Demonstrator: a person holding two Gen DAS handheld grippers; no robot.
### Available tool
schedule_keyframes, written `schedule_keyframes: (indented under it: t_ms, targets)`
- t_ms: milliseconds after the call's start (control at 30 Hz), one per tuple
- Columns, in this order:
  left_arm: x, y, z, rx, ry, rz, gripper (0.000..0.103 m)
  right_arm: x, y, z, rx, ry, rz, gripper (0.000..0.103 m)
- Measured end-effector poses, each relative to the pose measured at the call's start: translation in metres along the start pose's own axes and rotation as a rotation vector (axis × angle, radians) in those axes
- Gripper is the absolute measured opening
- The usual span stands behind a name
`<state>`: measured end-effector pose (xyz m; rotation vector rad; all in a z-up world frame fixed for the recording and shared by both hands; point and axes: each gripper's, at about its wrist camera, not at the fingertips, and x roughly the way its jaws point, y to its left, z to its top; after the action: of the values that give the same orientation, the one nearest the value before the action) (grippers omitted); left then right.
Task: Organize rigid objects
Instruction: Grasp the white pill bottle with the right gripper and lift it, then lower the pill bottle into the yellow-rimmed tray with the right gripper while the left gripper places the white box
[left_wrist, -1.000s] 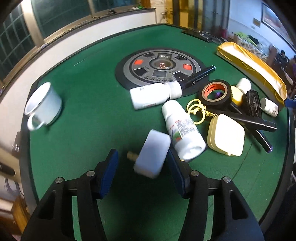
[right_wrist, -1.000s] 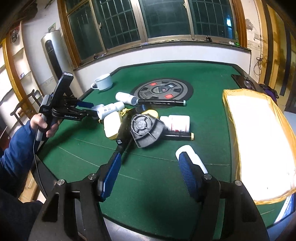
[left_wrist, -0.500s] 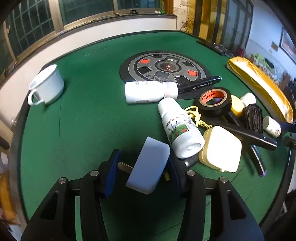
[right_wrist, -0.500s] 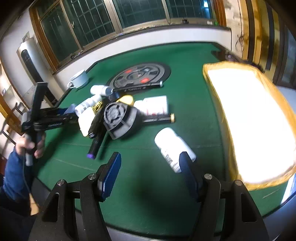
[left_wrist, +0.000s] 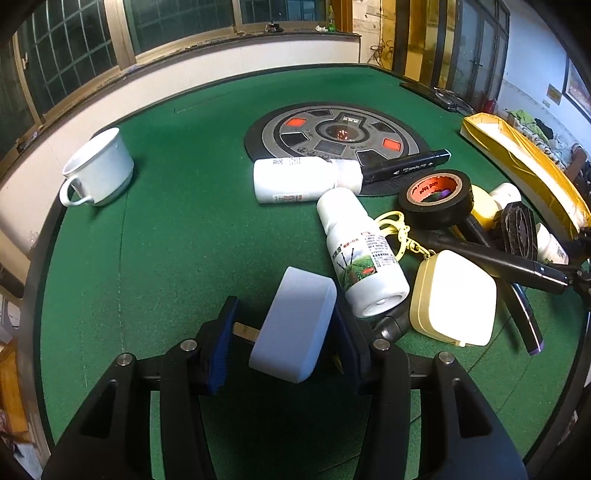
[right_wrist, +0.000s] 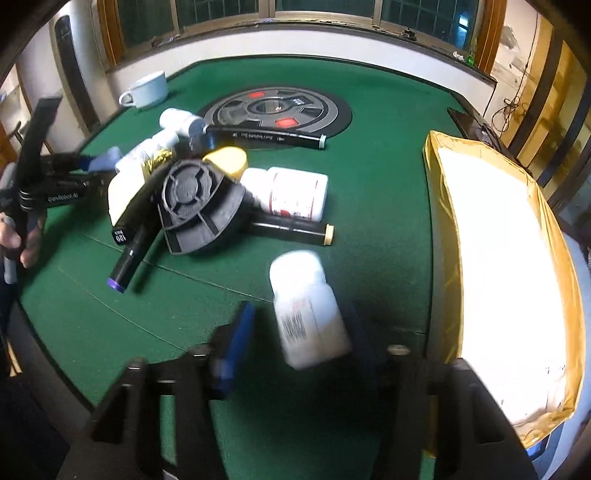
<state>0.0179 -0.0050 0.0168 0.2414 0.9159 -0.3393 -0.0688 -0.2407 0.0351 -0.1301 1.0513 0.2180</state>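
Bottles and other small hard things lie in a pile on our green table (left_wrist: 177, 229). Our left gripper (left_wrist: 286, 332) holds a white plug adapter (left_wrist: 295, 325). Its metal pin touches the left pad, and the right pad is against the white body, so it is gripped. The adapter is just in front of the white bottle with the green label (left_wrist: 360, 258), close beside it.

Our right gripper (right_wrist: 295, 332) is closing its jaws. A small white pill bottle (right_wrist: 306, 314) lies between them on the felt. It looks blurry. It leans toward the right pad, with a gap to the left pad, so the pads are not pressing on it yet. This pill bottle is well in front of the green-label bottle's pile, near the yellow-edged box (right_wrist: 447, 221).

Behind the green-label bottle lie another white bottle (left_wrist: 295, 179) and a black marker (left_wrist: 404, 168). Right of it sit a black tape roll (left_wrist: 436, 201) and a cream box (left_wrist: 454, 302). Far to its left stands a white mug (left_wrist: 98, 166).
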Motion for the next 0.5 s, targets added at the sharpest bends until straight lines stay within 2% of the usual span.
schedule_keyframes:
  t_ms: [133, 267, 400, 500]
  targets:
    - [-0.006, -0.007, -0.005, -0.012, -0.015, 0.054, 0.047, 0.000, 0.005, -0.004, 0.027, -0.033, -0.005, 0.030]
    - [-0.021, -0.008, -0.014, -0.065, -0.043, 0.068, 0.047, -0.008, 0.007, -0.008, 0.095, -0.083, 0.041, 0.030]
    - [-0.048, -0.013, -0.026, -0.124, -0.117, 0.074, 0.047, -0.021, 0.011, -0.012, 0.148, -0.159, 0.089, 0.030]
    - [-0.066, -0.024, -0.027, -0.128, -0.168, 0.064, 0.047, -0.030, 0.013, -0.015, 0.163, -0.210, 0.118, 0.030]
